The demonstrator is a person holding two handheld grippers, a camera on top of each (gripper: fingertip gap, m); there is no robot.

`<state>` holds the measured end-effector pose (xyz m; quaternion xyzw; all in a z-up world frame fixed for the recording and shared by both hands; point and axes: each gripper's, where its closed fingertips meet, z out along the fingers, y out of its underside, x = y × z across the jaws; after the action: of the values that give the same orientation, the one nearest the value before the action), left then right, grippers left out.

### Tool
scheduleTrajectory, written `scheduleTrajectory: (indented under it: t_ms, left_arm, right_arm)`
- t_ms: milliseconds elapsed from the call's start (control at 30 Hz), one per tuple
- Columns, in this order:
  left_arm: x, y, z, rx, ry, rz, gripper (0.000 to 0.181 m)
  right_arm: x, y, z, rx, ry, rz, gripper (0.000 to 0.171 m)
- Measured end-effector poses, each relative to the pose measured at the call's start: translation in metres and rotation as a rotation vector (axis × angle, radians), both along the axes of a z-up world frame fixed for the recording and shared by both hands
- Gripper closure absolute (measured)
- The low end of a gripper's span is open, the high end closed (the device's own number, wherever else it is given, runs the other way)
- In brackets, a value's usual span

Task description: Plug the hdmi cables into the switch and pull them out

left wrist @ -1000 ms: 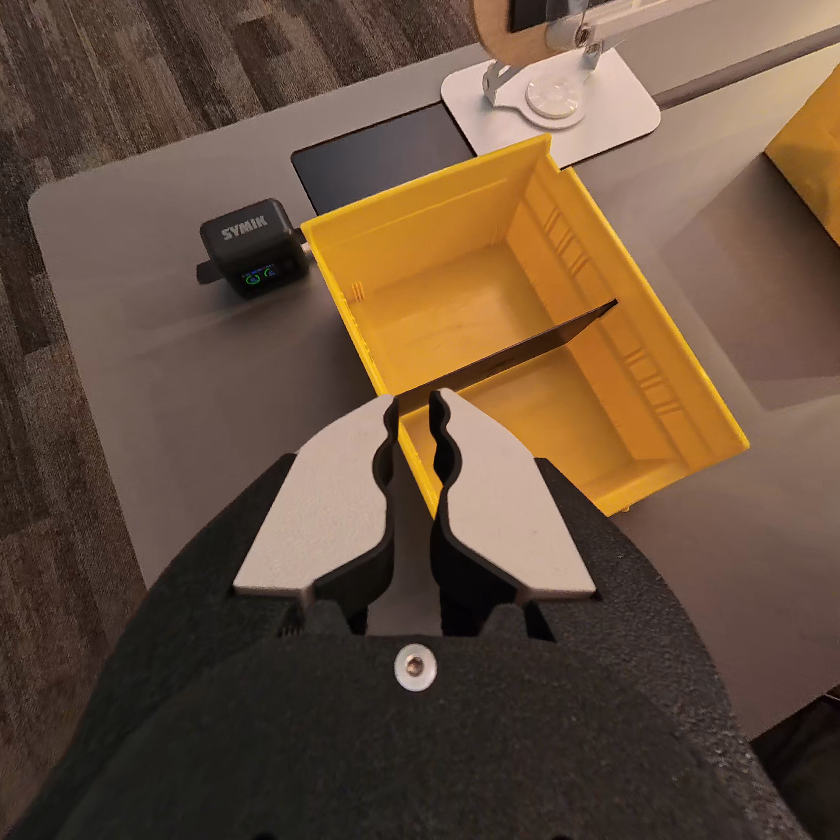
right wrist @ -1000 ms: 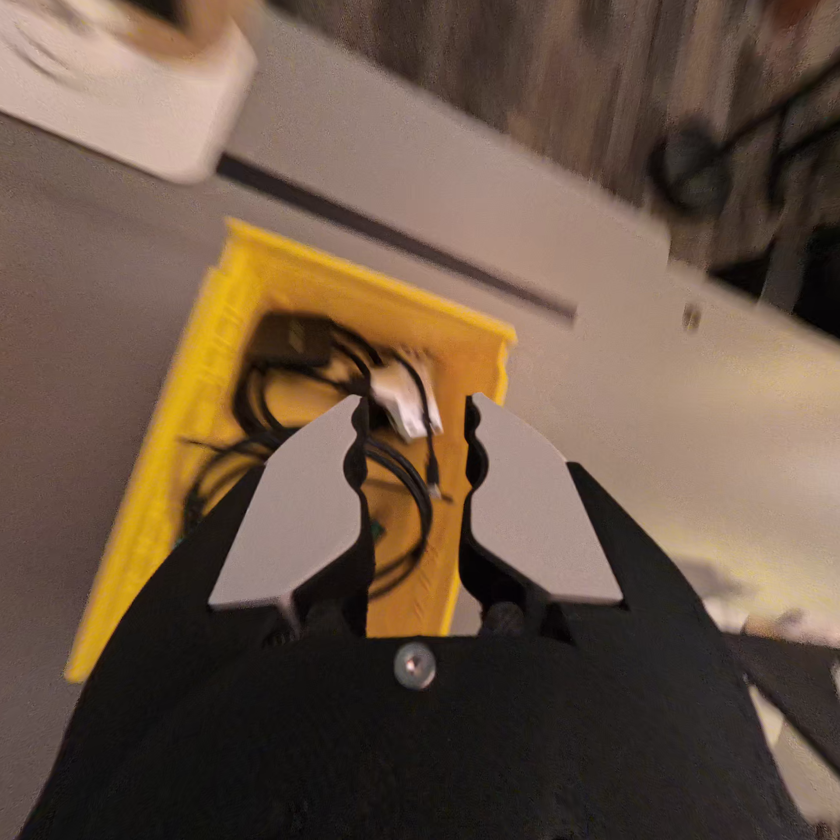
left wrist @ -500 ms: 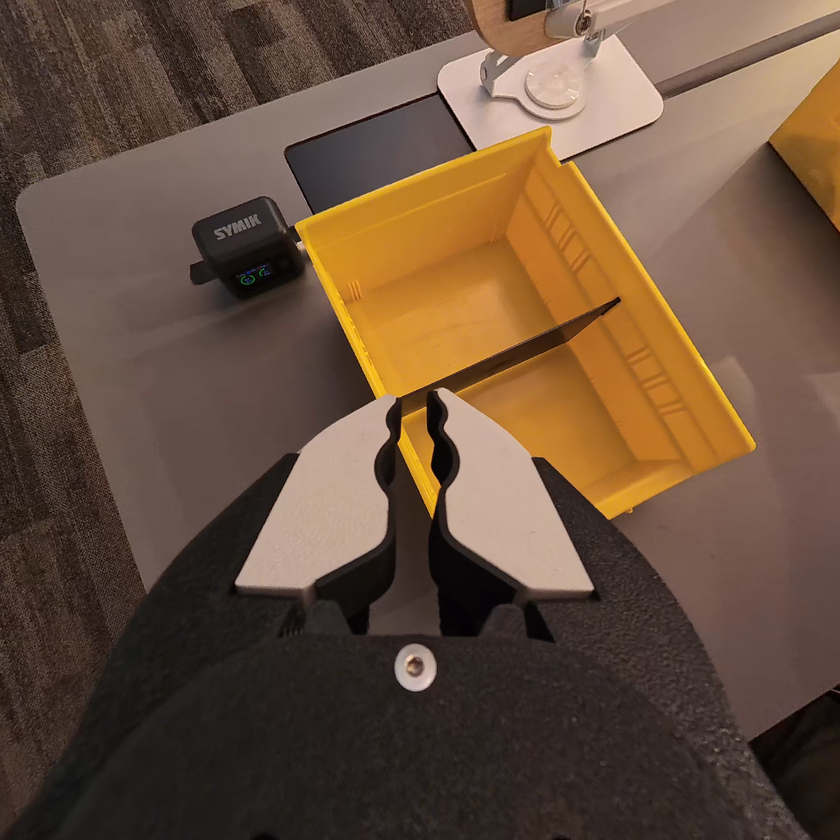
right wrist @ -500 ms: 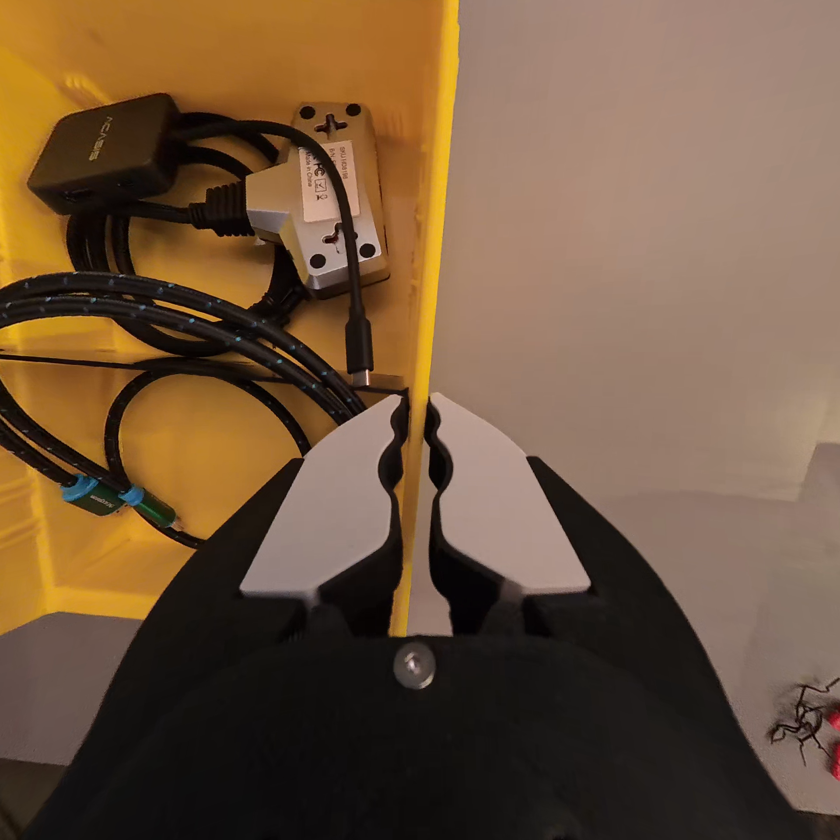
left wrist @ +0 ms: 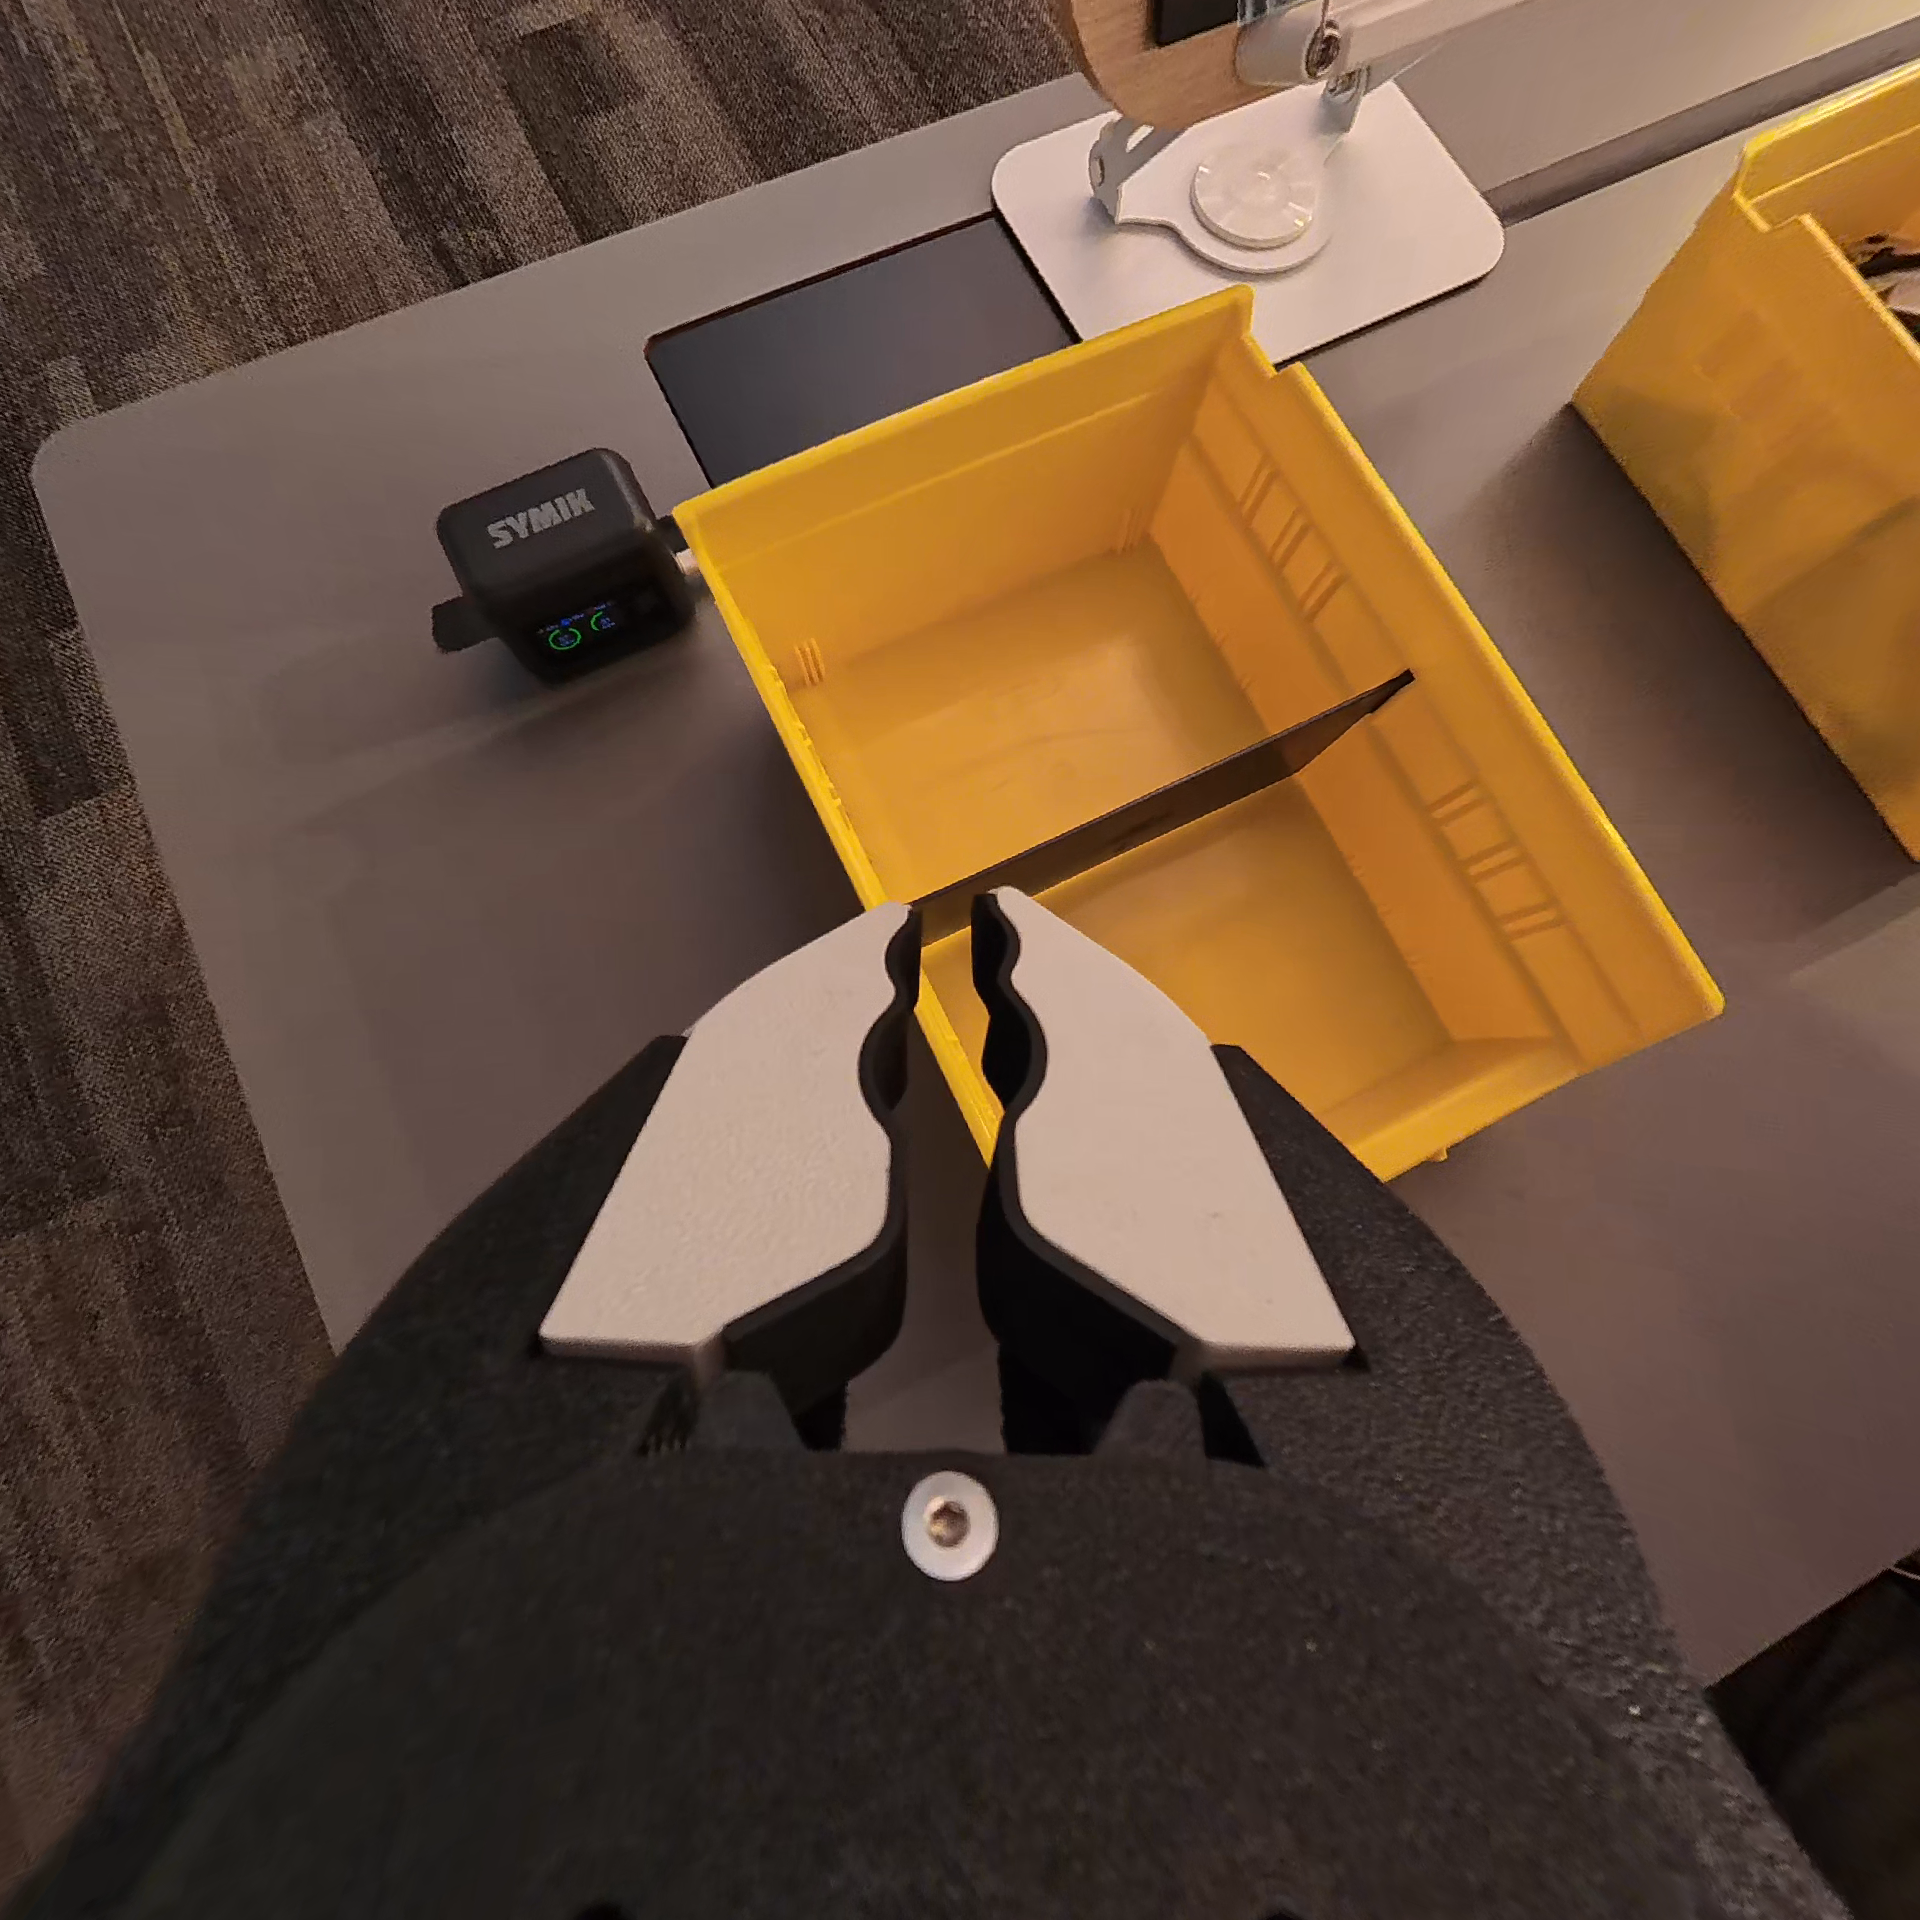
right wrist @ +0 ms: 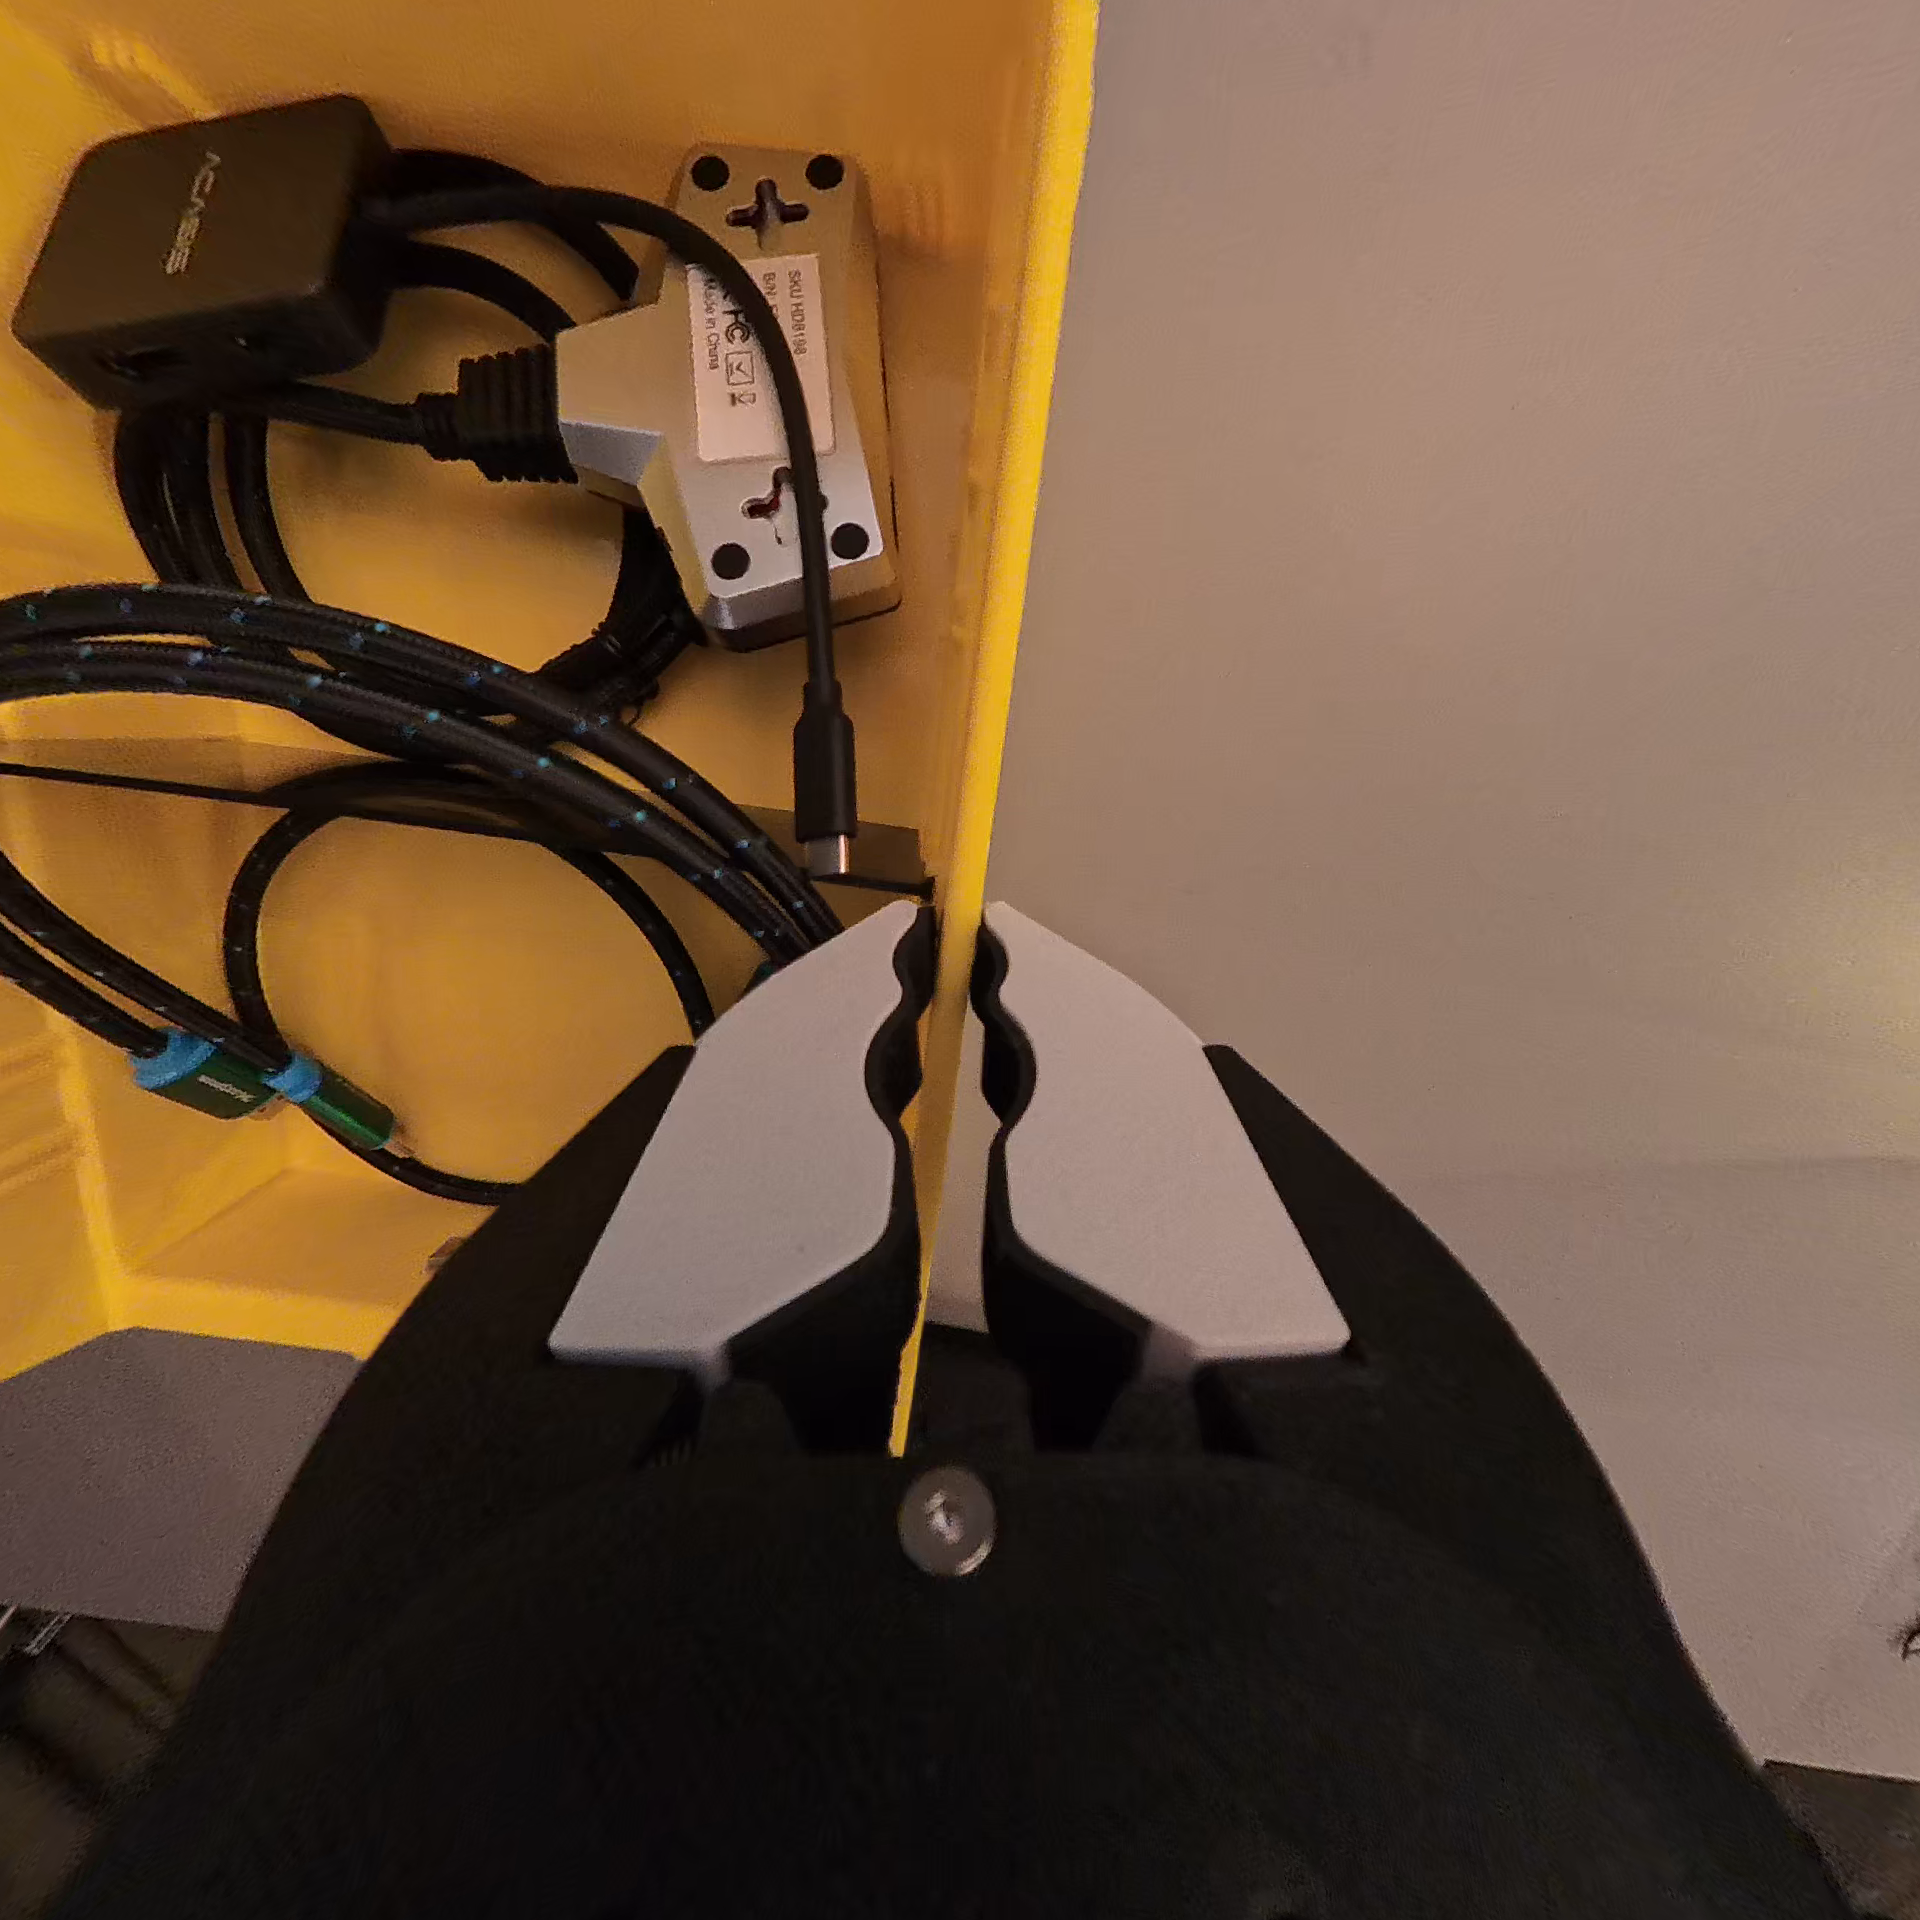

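Grey tabletop point(left wrist: 416, 935) over dark patterned carpet point(left wrist: 156, 312) fills the left wrist view; at far left a small black device point(left wrist: 561, 561) with a lit screen sits just beside an empty yellow bin point(left wrist: 1455, 831), which a thin black divider point(left wrist: 1195, 800) crosses; behind it lie a dark pad point(left wrist: 852, 353) and a white stand base point(left wrist: 1247, 208); a second bin point(left wrist: 1714, 468) shows at far right. The left gripper point(left wrist: 943, 914) is nearly closed, its fingers astride the empty bin's near-left wall, though actual contact cannot be told; it holds nothing else.

Pale tabletop point(right wrist: 1455, 623) takes the right half of the right wrist view; the second bin's right wall point(right wrist: 1023, 520) runs near to far, and the right gripper point(right wrist: 954, 920) pinches that wall, one finger inside, one outside. Everything for the task lies left of and beyond this claw, inside the bin: a black box point(right wrist: 197, 249) far left, braided cables point(right wrist: 364, 686) with a green plug point(right wrist: 312, 1101) near left, the silver switch point(right wrist: 779, 416) upside down against the wall, long axis near-to-far, a thin black lead point(right wrist: 821, 644) draped over it. The right arm is plainly nearer; it would likely need to let go of the wall and reach forward-left.
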<state>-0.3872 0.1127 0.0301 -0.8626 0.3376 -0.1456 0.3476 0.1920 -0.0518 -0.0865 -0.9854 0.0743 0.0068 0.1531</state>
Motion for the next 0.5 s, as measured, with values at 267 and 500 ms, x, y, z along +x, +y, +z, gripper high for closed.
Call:
scheduleTrajectory:
  t_ms: [267, 500]
  left_arm:
    - [-0.002, 0.002, -0.003, -0.008, 0.0, 0.0, 0.173]
    - [-0.005, 0.006, -0.001, -0.004, -0.008, 0.031, 0.174]
  right_arm:
    - [-0.045, 0.013, 0.007, -0.006, 0.02, 0.079, 0.158]
    - [-0.2, 0.066, 0.157, 0.705, 0.097, 0.42, 0.153]
